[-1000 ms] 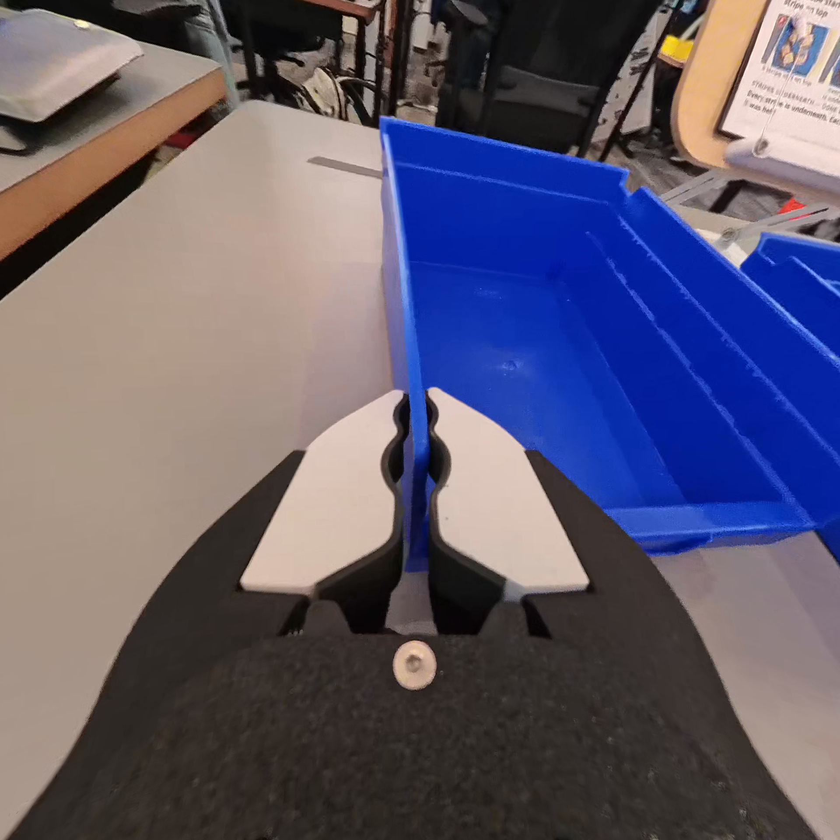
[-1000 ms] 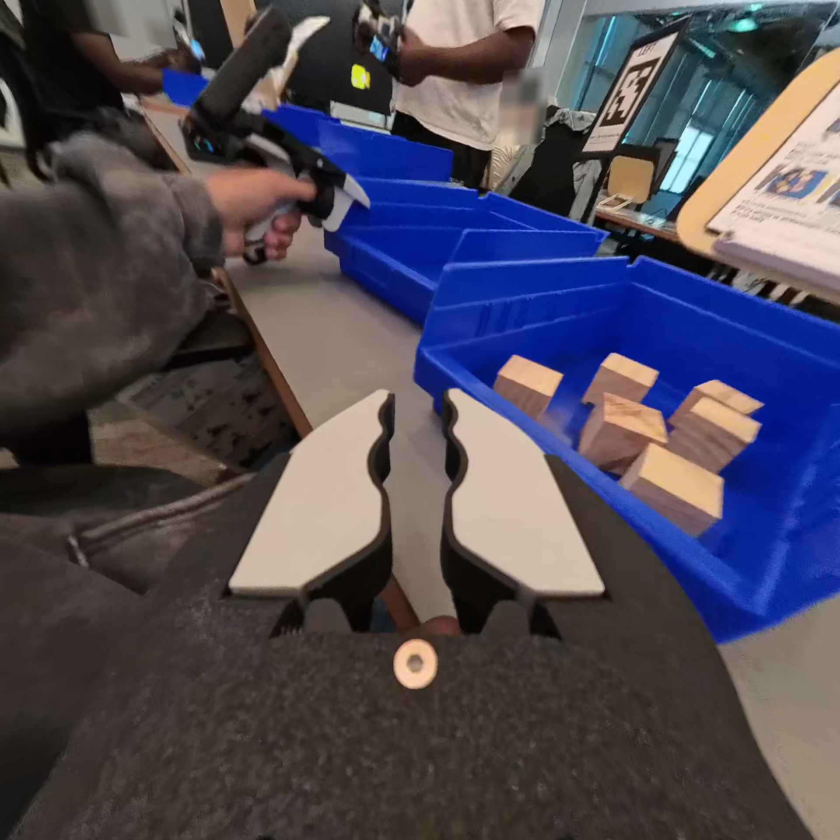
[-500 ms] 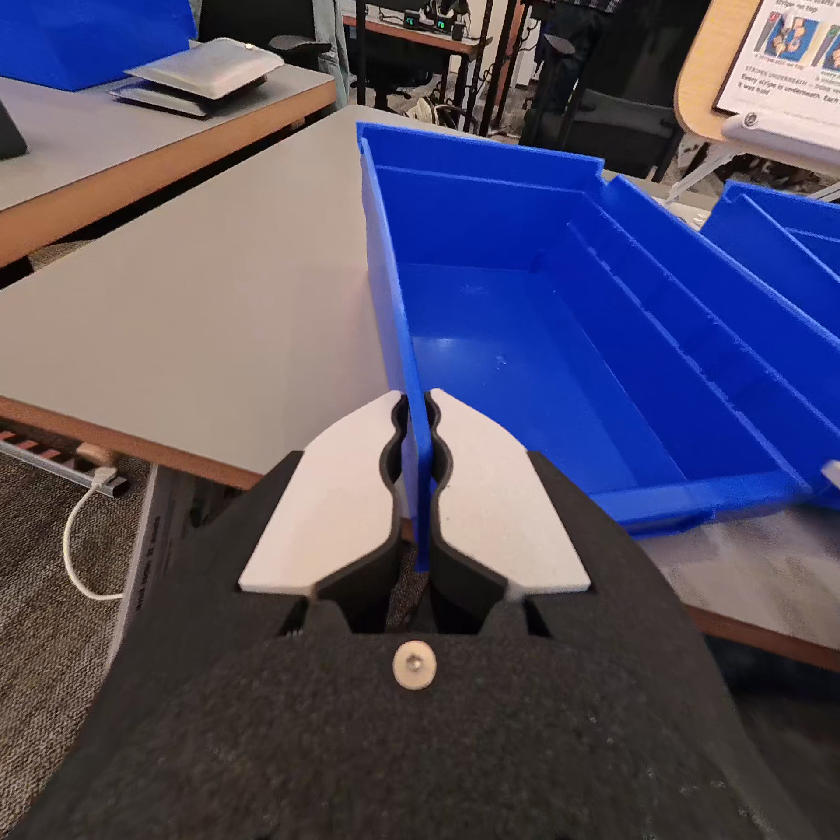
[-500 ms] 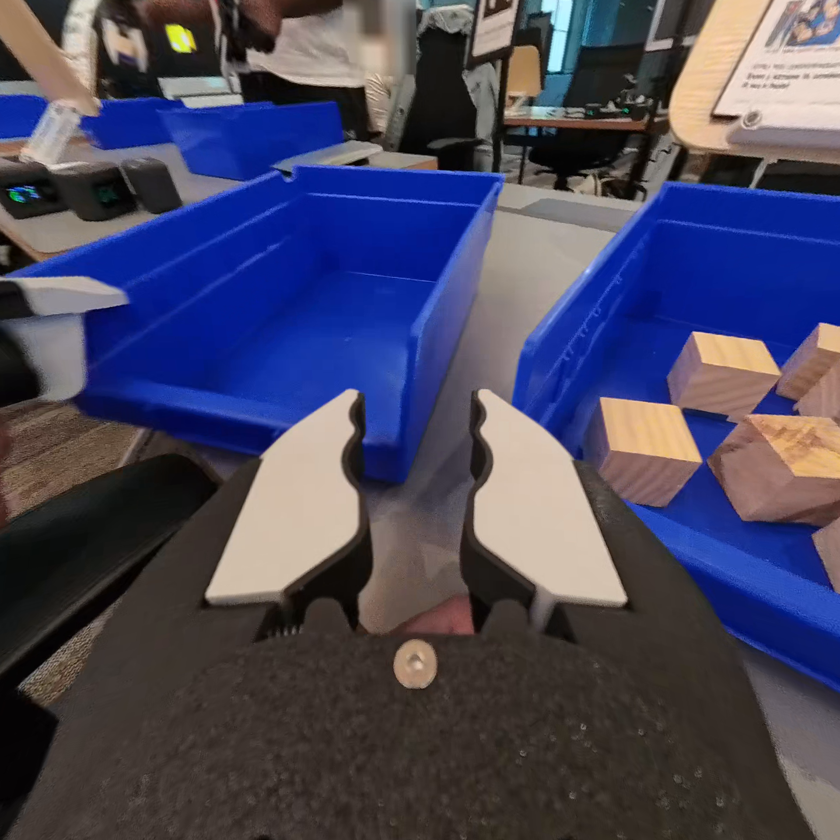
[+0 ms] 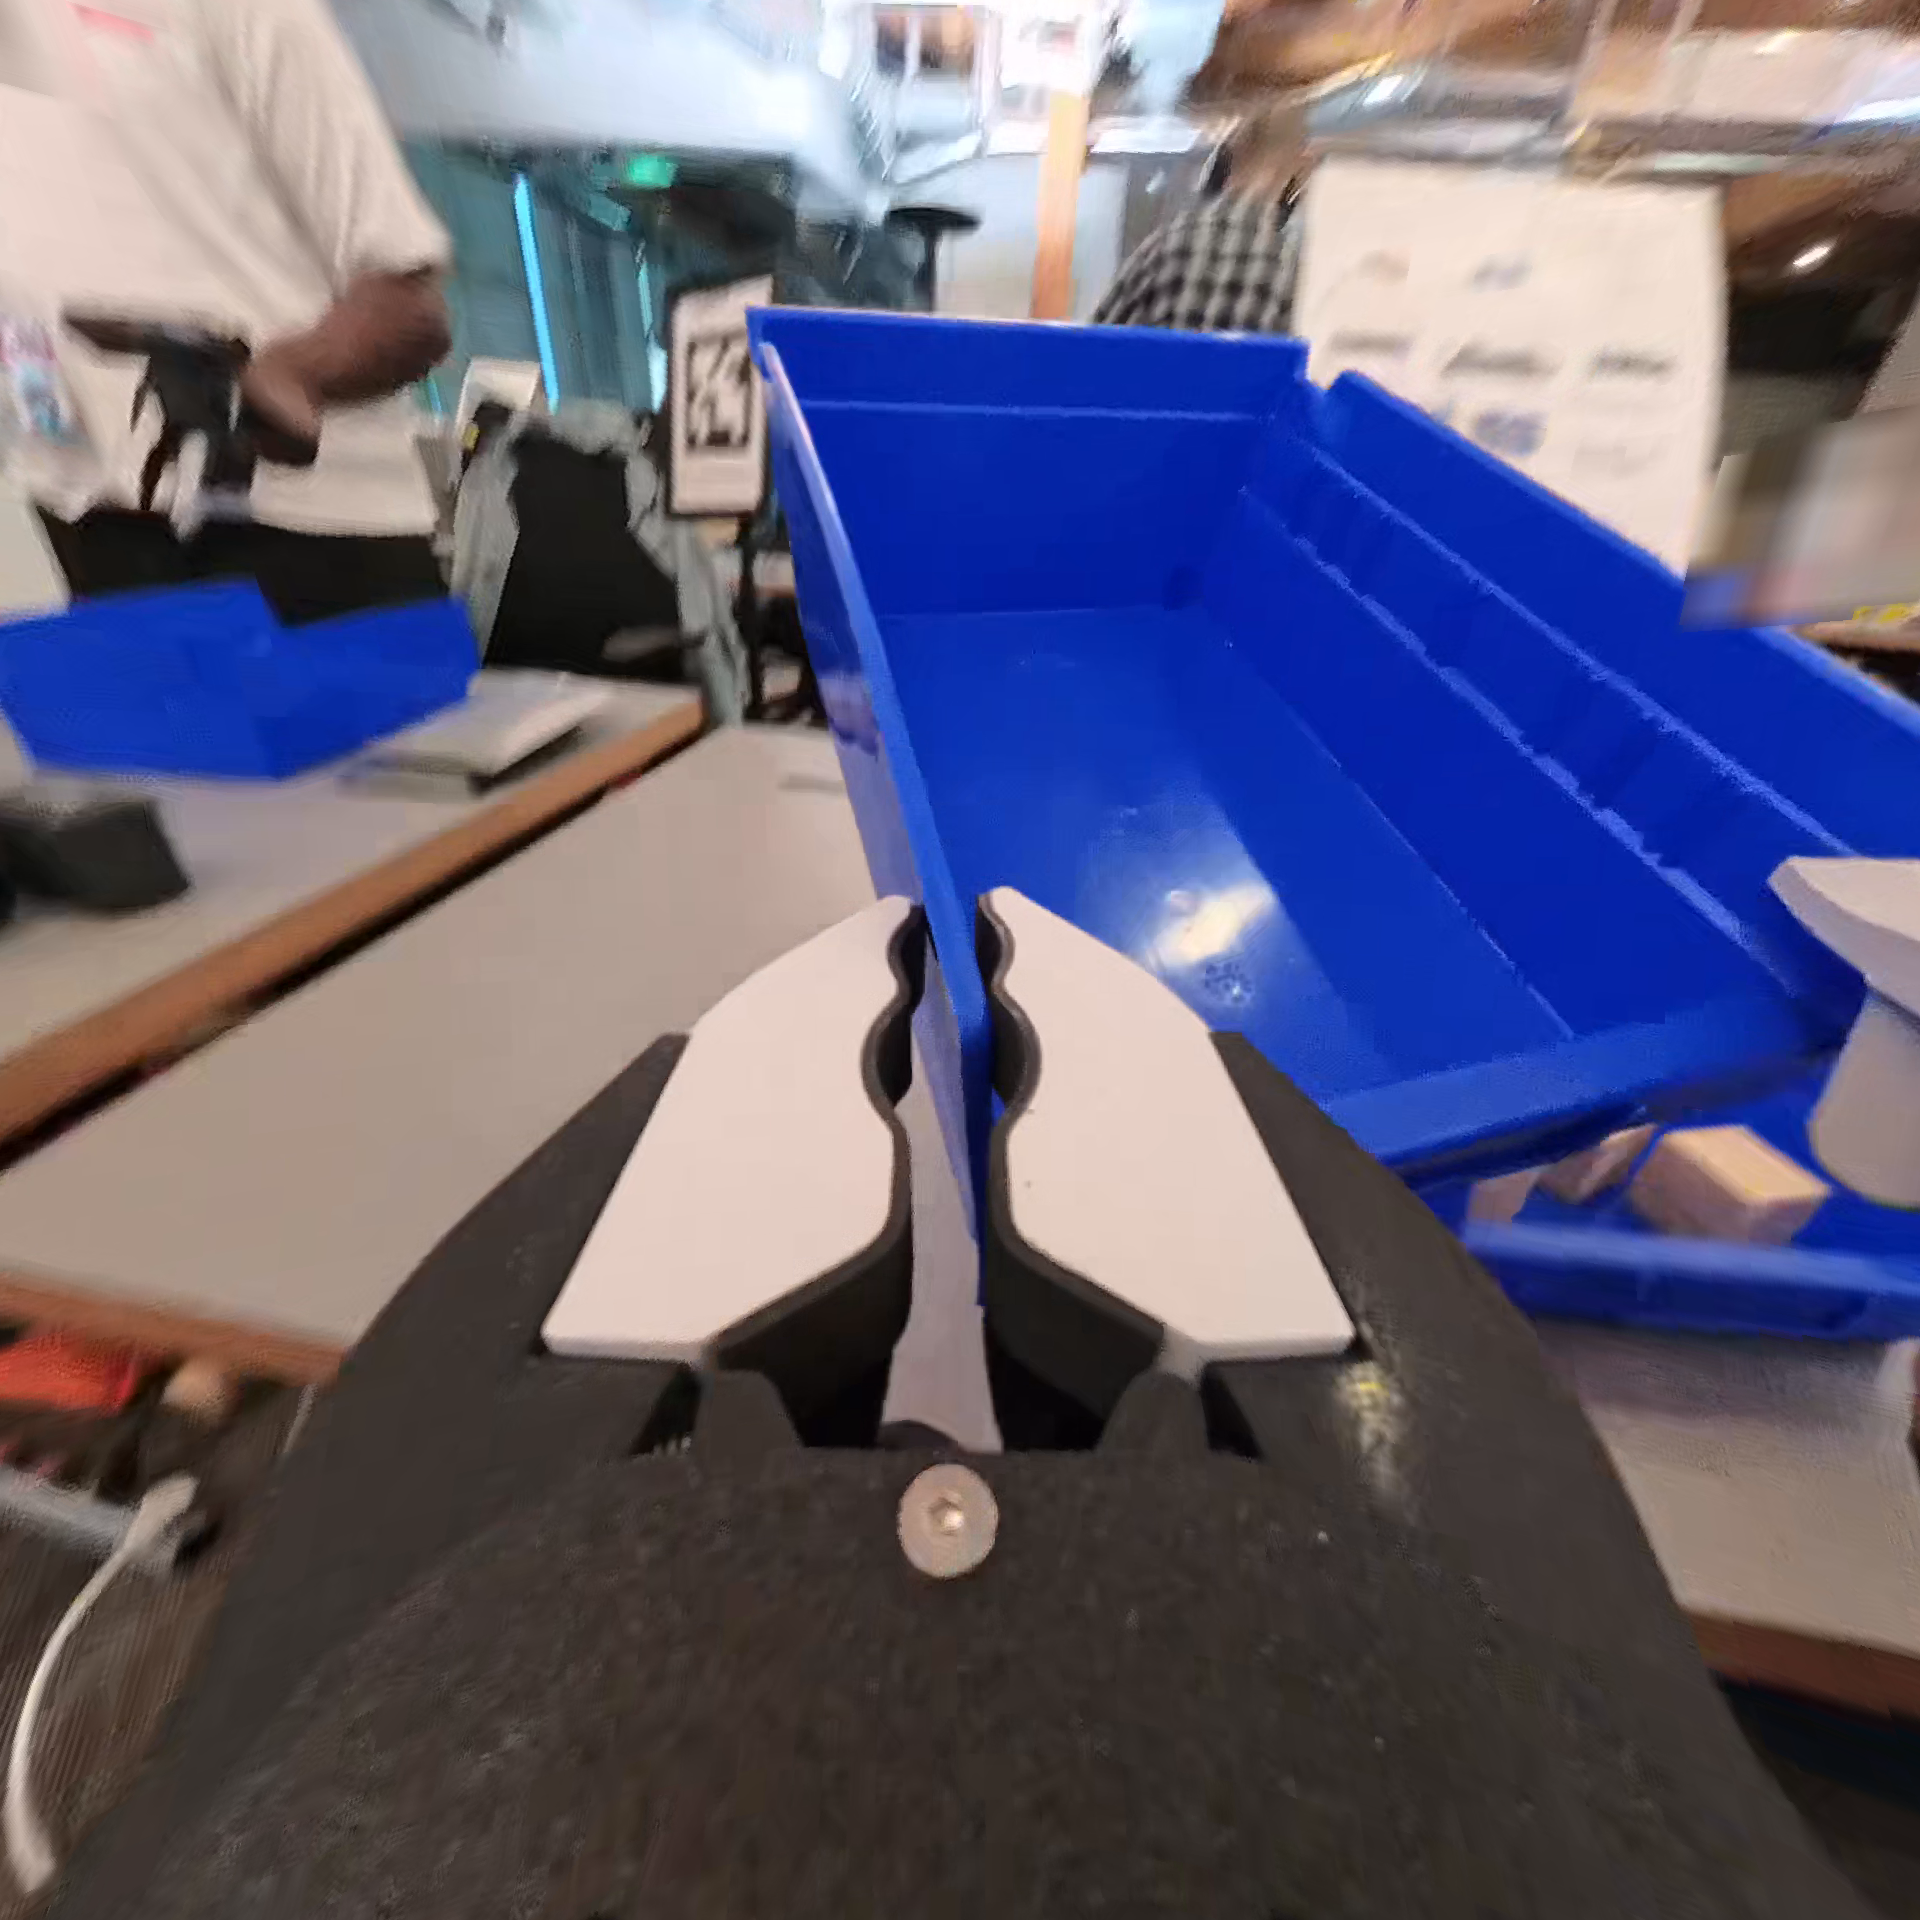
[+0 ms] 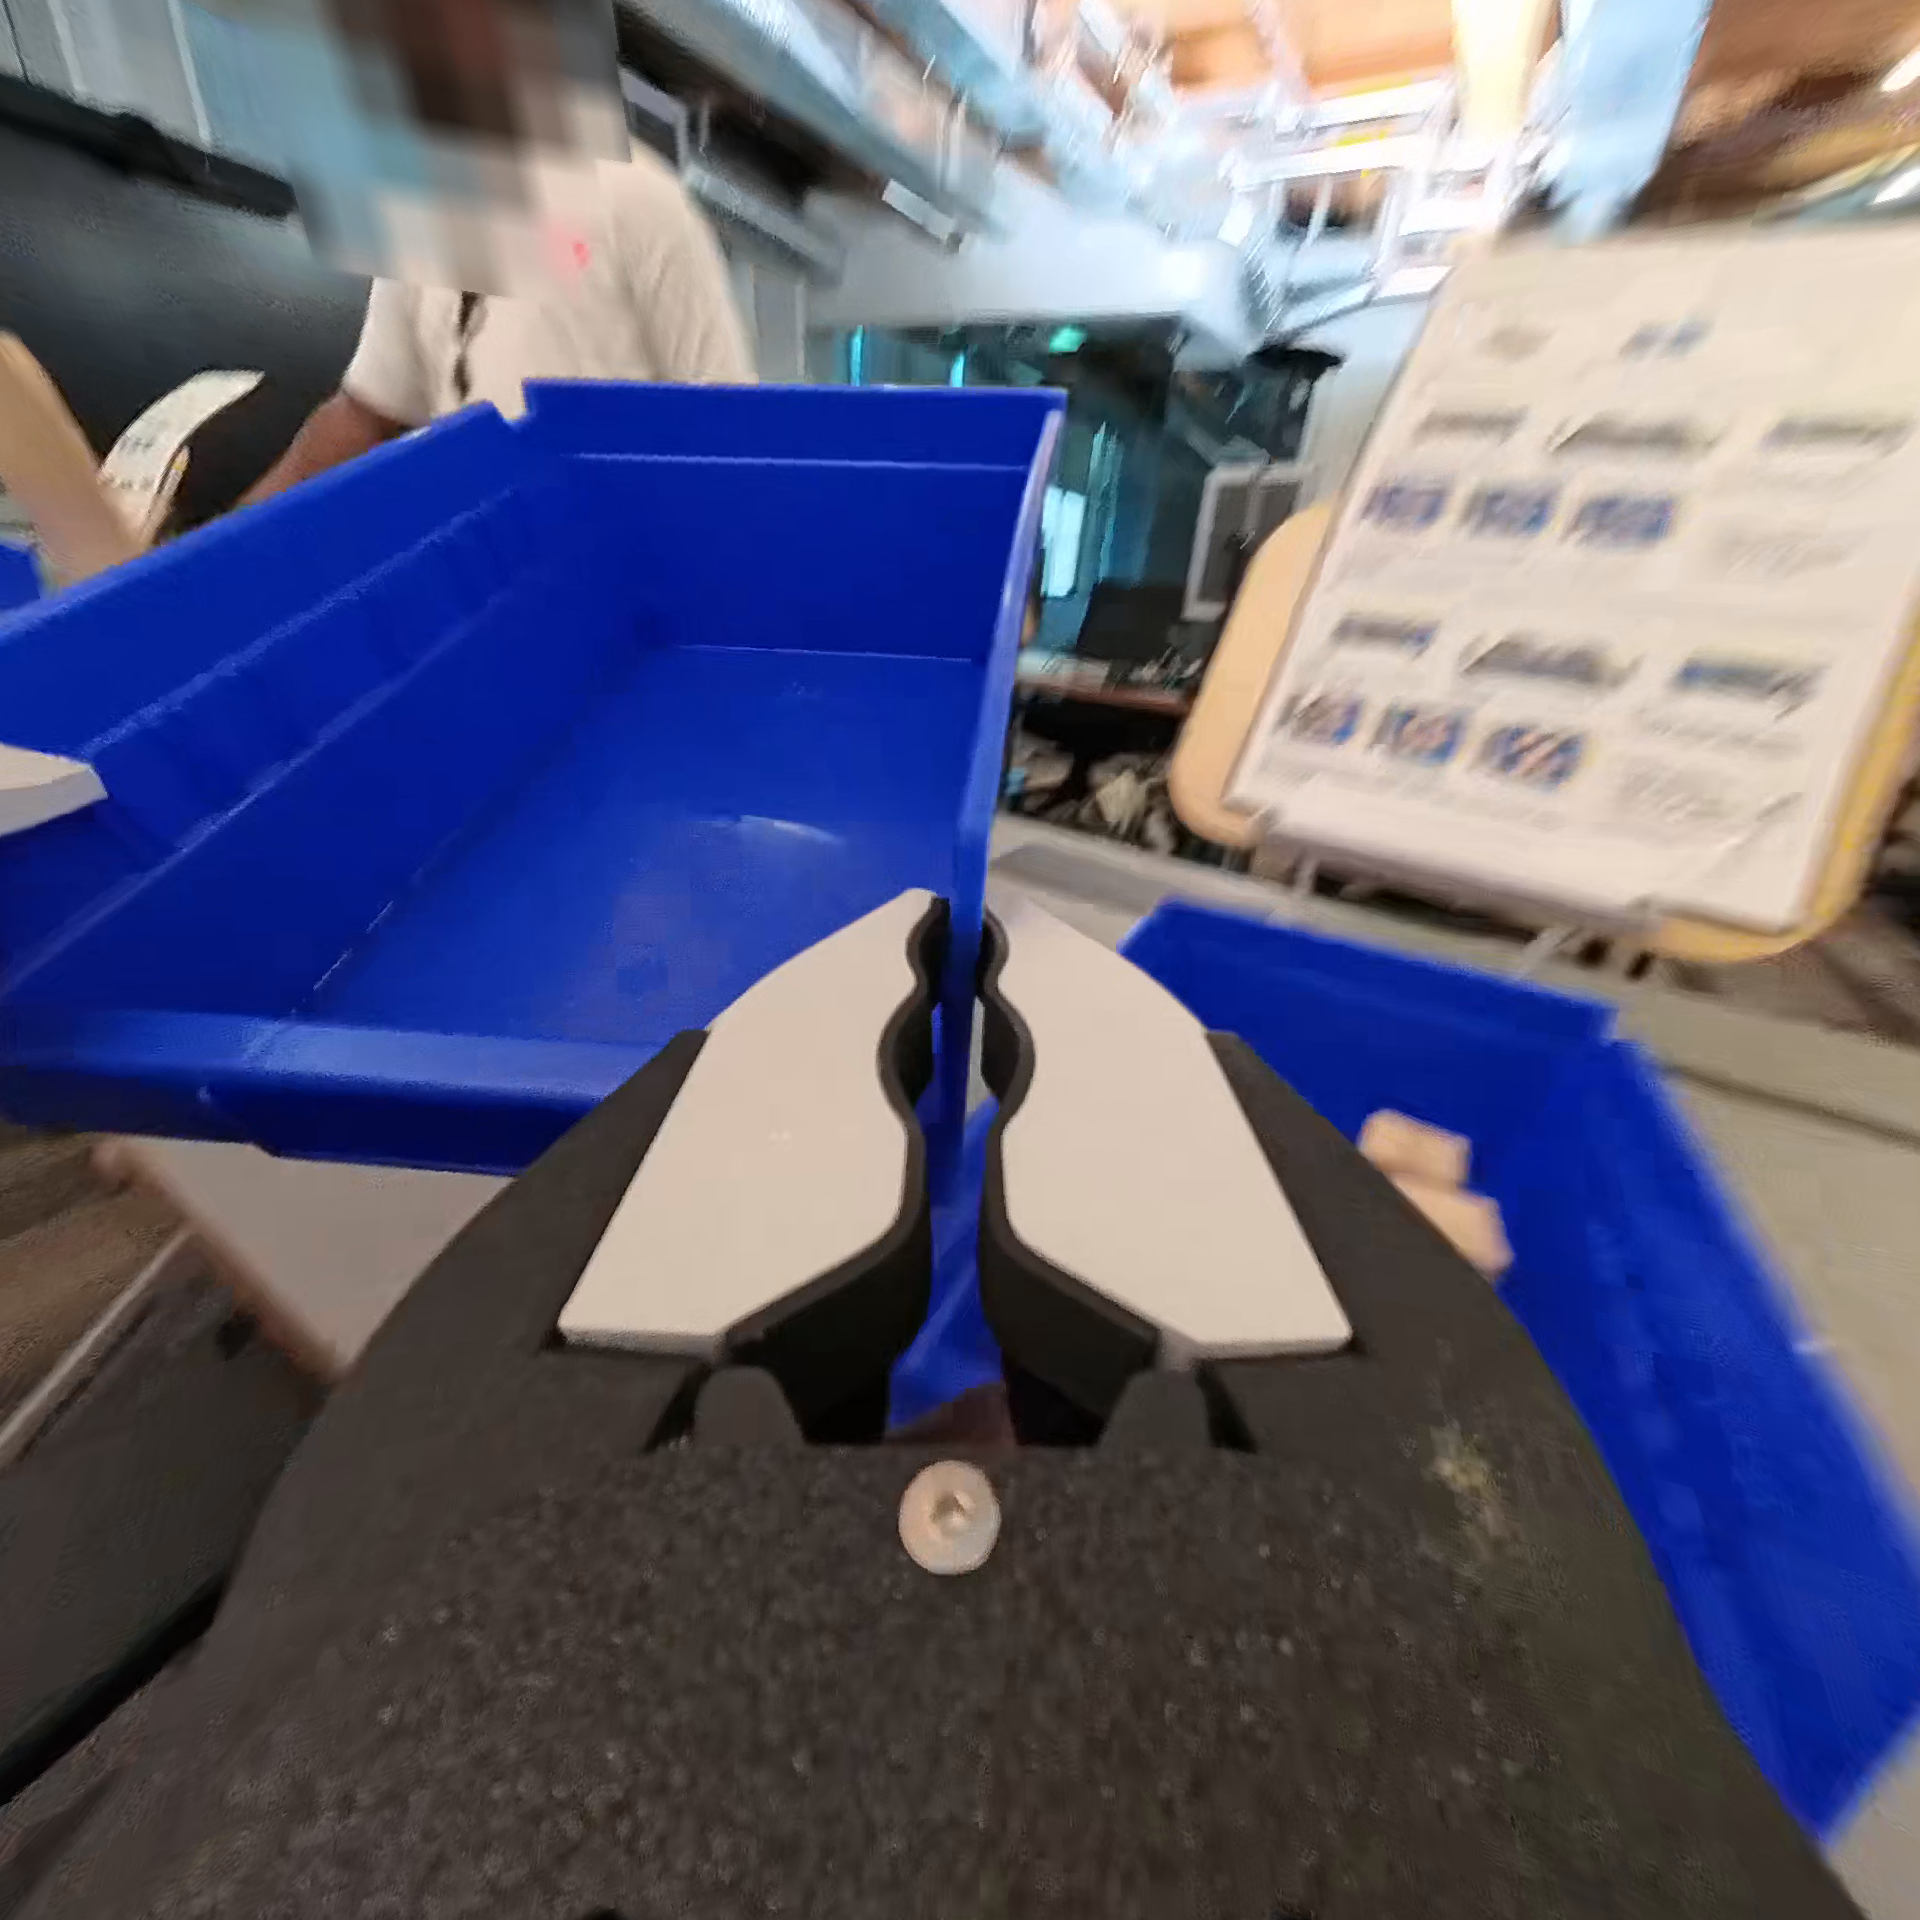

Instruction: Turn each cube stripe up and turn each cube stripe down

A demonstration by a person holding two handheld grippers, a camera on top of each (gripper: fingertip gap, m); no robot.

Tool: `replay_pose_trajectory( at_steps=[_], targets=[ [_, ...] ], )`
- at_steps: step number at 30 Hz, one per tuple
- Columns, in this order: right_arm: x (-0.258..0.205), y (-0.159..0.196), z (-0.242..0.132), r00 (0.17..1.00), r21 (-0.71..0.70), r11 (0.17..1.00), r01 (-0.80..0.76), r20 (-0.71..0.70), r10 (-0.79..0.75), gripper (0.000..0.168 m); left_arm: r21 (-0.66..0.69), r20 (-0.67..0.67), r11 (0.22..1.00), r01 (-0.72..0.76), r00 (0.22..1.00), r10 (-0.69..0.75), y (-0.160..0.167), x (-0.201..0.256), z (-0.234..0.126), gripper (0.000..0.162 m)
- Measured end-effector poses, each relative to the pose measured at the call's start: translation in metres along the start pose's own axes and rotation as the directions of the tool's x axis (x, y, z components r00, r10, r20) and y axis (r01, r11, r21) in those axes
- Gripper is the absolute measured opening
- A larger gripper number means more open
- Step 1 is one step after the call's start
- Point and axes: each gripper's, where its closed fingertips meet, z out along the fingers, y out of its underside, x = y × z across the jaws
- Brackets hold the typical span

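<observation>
My left gripper point(image 5: 951, 914) is shut on the left wall of an empty blue bin point(image 5: 1195, 779). My right gripper point(image 6: 966, 914) is shut on the right wall of the same bin point(image 6: 644, 790). The bin hangs above the table, its far end raised. Below it on the right stands a second blue bin point(image 5: 1683, 1288) holding plain wooden cubes point(image 5: 1725, 1200). In the right wrist view that second bin point(image 6: 1662, 1351) and its cubes point(image 6: 1418, 1153) are blurred. No stripe shows on any cube. Each gripper's finger shows at the edge of the other's view.
The grey table point(image 5: 468, 1039) has a wooden front edge. An instruction board point(image 6: 1579, 582) stands at the back right. A person in a white shirt point(image 5: 208, 260) stands behind a neighbouring table with another blue bin point(image 5: 229, 675).
My right gripper has closed on the empty bin's right wall. The bin has risen off the table and now hangs partly over the bin of cubes. Both views have tipped upward.
</observation>
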Motion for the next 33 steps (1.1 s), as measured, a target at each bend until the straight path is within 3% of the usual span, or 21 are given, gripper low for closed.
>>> replay_pose_trajectory(
  at_steps=[4,8,14,19,22,25,31,33],
  targets=[
    [0.099,-0.07,-0.022,0.983,0.102,0.992,0.071,-0.175,-0.053,0.003,0.061,-0.161,0.996,-0.069,0.984,0.078,-0.048,0.098,0.037,0.01],
    [0.209,-0.095,-0.055,0.925,0.049,0.993,0.111,-0.37,-0.085,0.003,-0.03,-0.344,0.998,-0.061,0.938,0.047,-0.06,0.215,0.086,0.008],
    [0.361,-0.061,-0.105,0.813,-0.144,0.99,0.014,-0.575,-0.095,0.003,-0.156,-0.468,0.981,-0.118,0.883,0.032,-0.025,0.379,0.145,0.004],
    [0.464,0.02,-0.147,0.792,-0.258,0.959,-0.114,-0.606,-0.069,0.003,-0.311,-0.527,0.927,-0.21,0.85,0.015,0.06,0.489,0.16,0.004],
    [0.495,0.081,-0.167,0.81,-0.306,0.936,-0.173,-0.585,-0.042,0.003,-0.386,-0.522,0.884,-0.264,0.853,0.026,0.114,0.52,0.152,0.004],
    [0.506,0.118,-0.177,0.839,-0.339,0.924,-0.178,-0.543,-0.038,0.003,-0.42,-0.515,0.866,-0.272,0.857,0.02,0.149,0.53,0.143,0.006],
    [0.513,0.154,-0.188,0.854,-0.412,0.878,-0.244,-0.521,-0.007,0.004,-0.324,-0.543,0.873,-0.364,0.827,0.144,0.167,0.539,0.138,0.011],
    [0.513,0.152,-0.189,0.855,-0.39,0.889,-0.24,-0.519,0.004,0.007,-0.306,-0.575,0.877,-0.37,0.806,0.14,0.16,0.537,0.13,0.031]
  ],
)
